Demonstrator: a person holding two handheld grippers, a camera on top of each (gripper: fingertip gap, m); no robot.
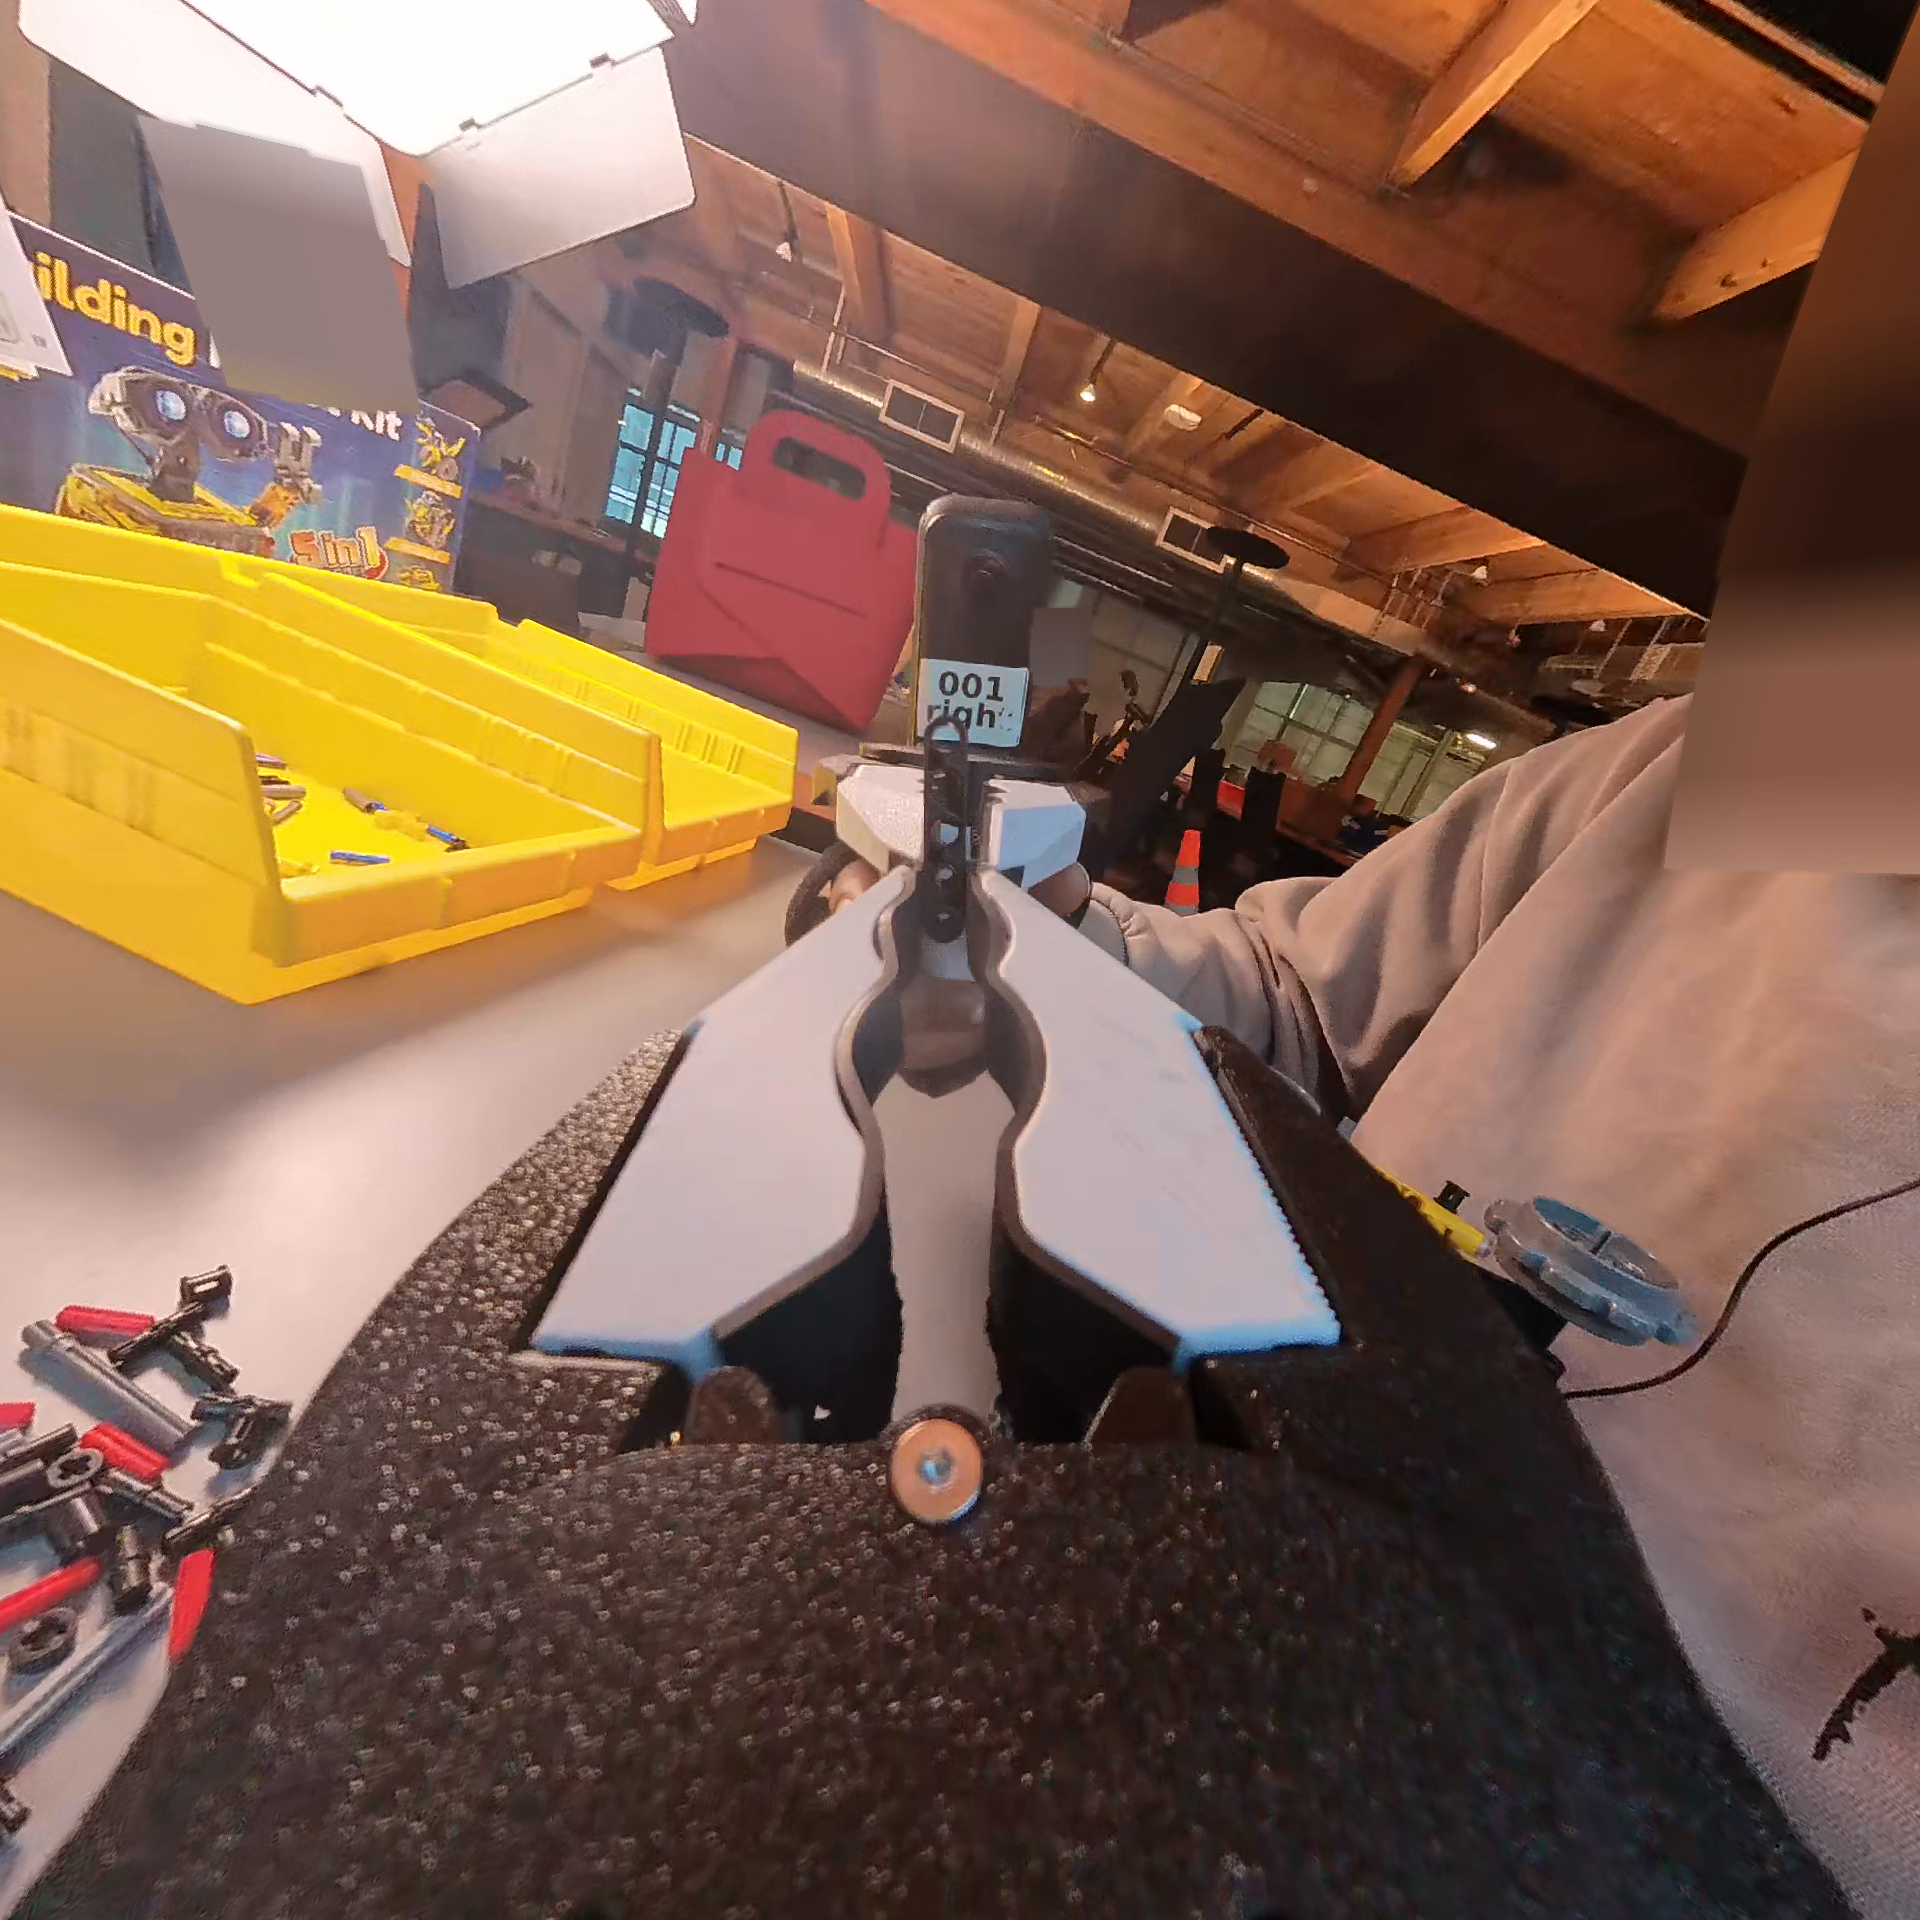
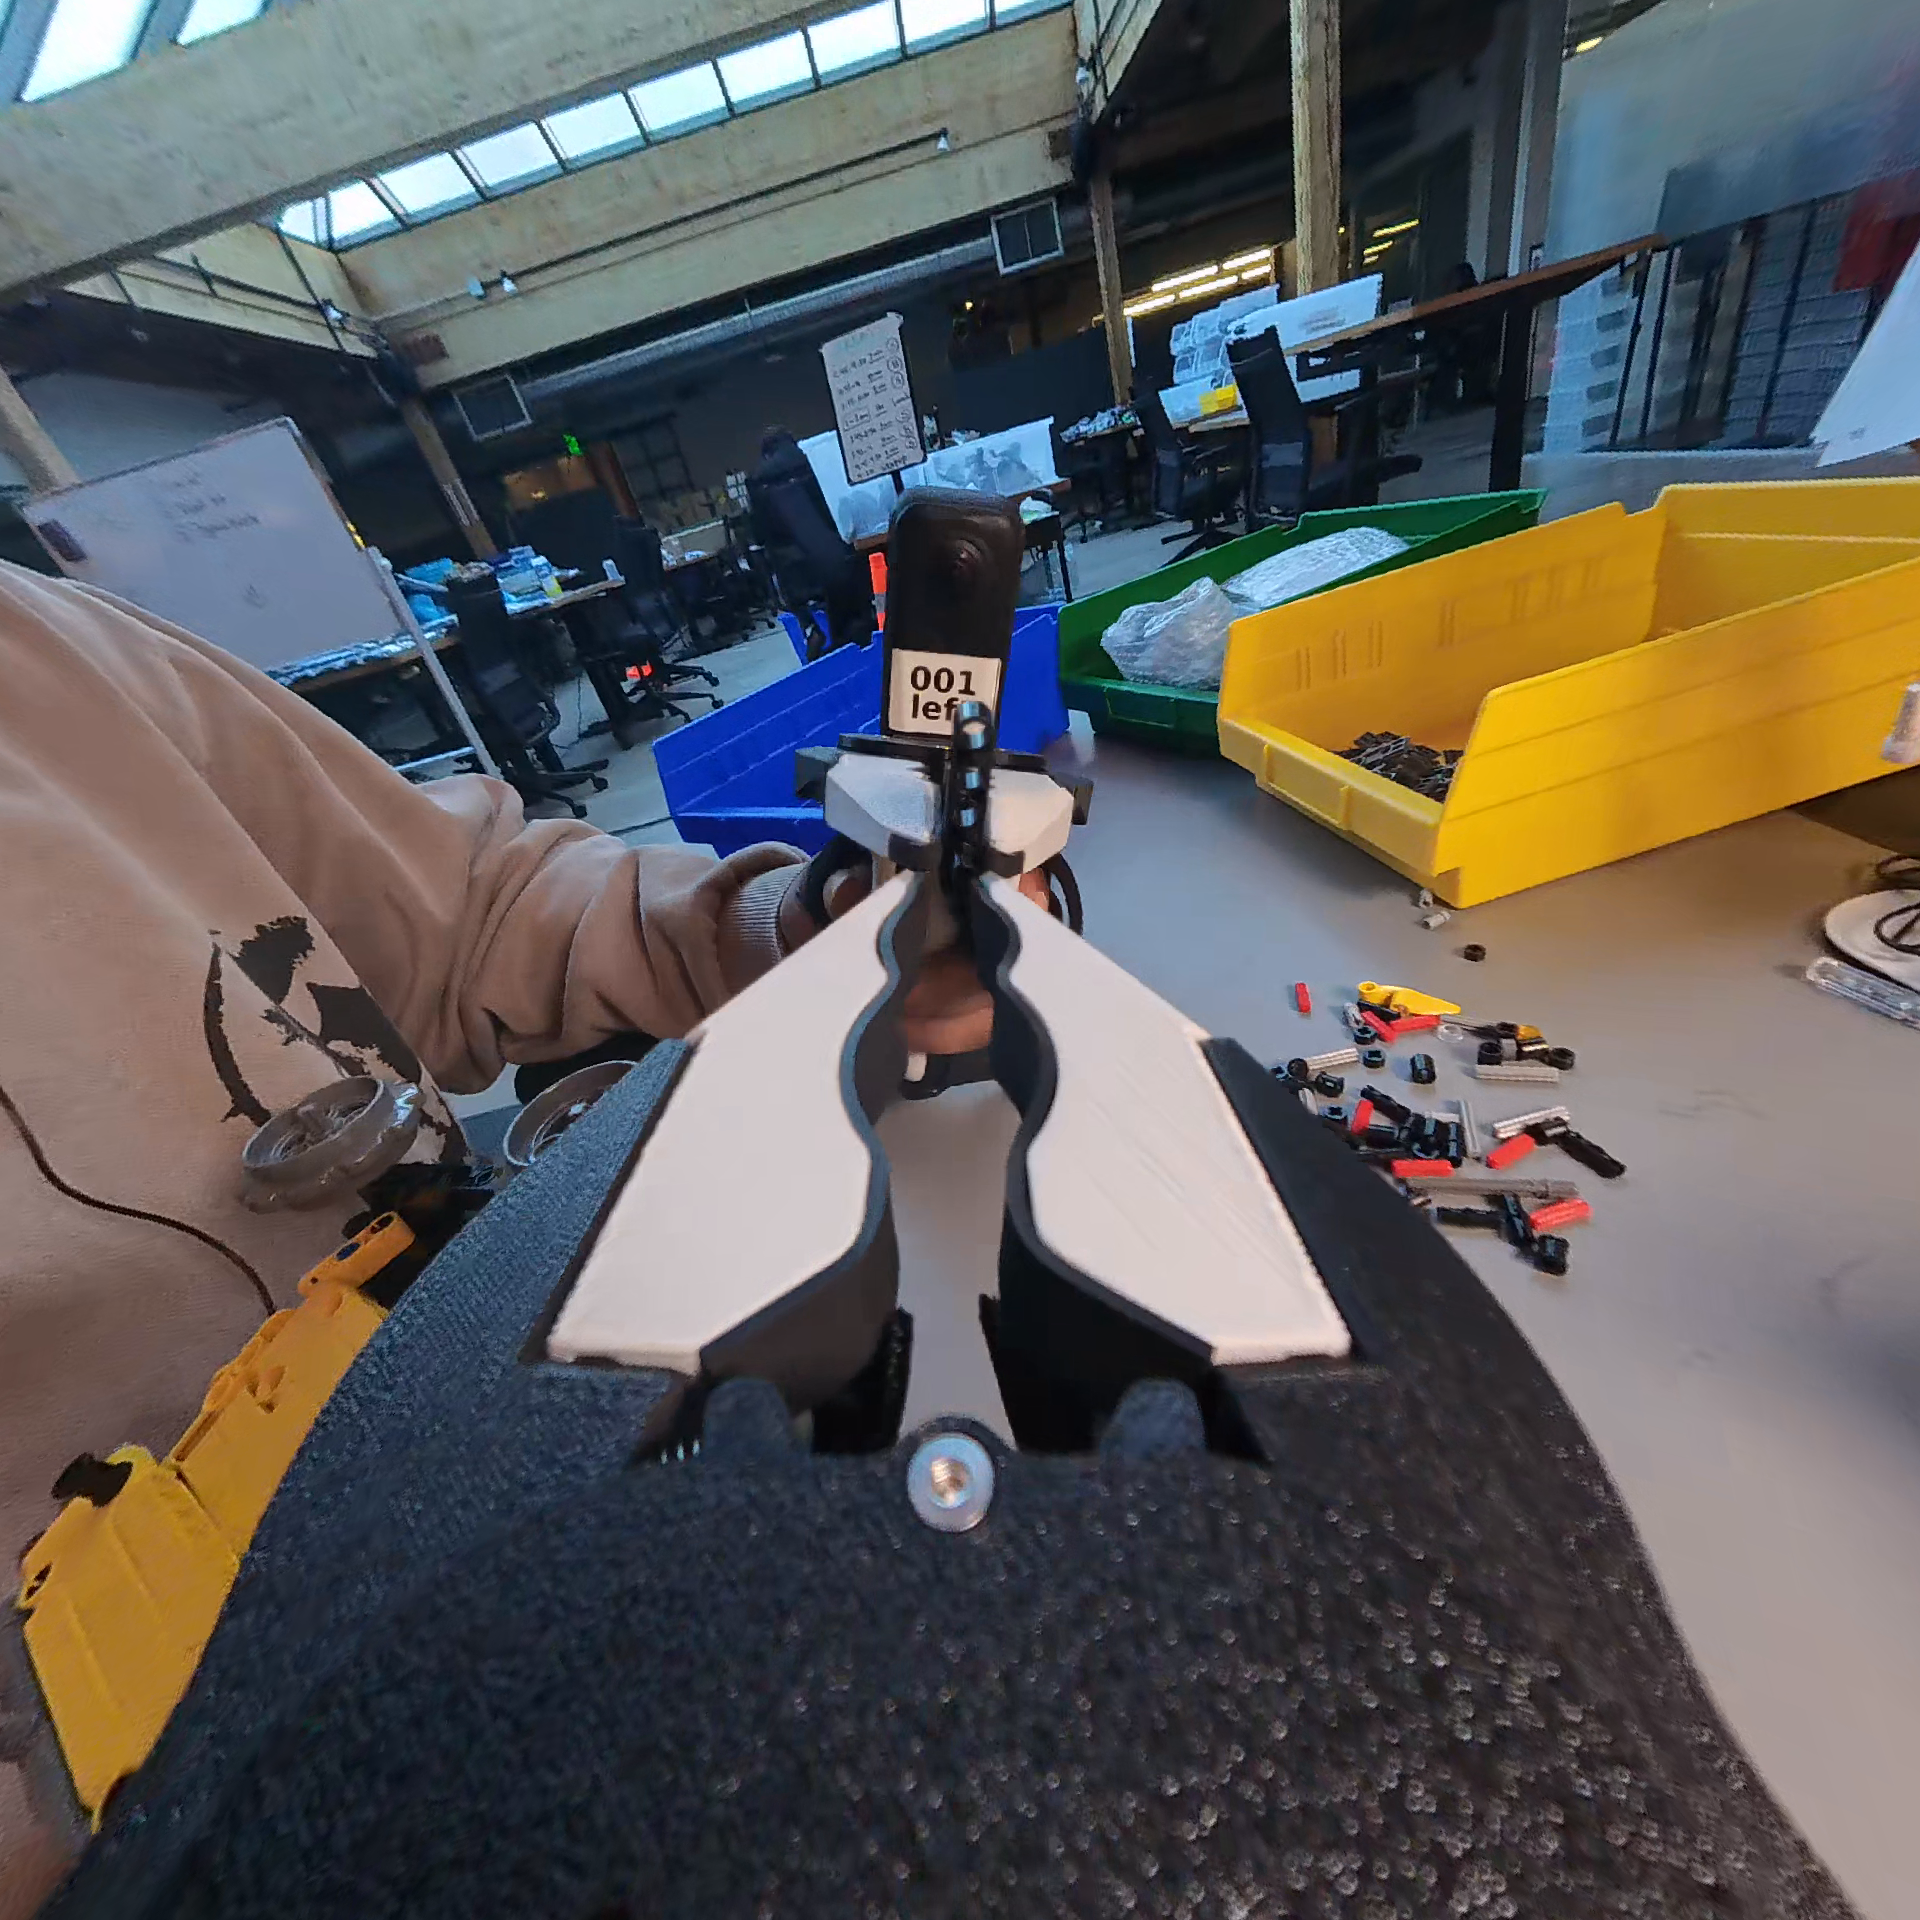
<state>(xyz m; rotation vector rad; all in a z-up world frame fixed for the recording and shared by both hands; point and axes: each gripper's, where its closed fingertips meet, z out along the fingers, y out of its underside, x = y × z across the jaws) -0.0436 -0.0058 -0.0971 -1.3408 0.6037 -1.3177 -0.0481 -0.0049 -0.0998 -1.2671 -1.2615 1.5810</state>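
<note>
grey table (image 2: 1195,935): we note left gripper (image 1: 943,894) and right gripper (image 2: 951,883), frame centre, both pinching one black perforated beam (image 1: 943,821).

Yellow bins (image 2: 1558,717), black beam (image 1: 943,831), grey table (image 2: 1247,935).

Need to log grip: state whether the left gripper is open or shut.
Shut: the left gripper has its fingertips closed on a thin black holed beam standing upright between them.
</note>
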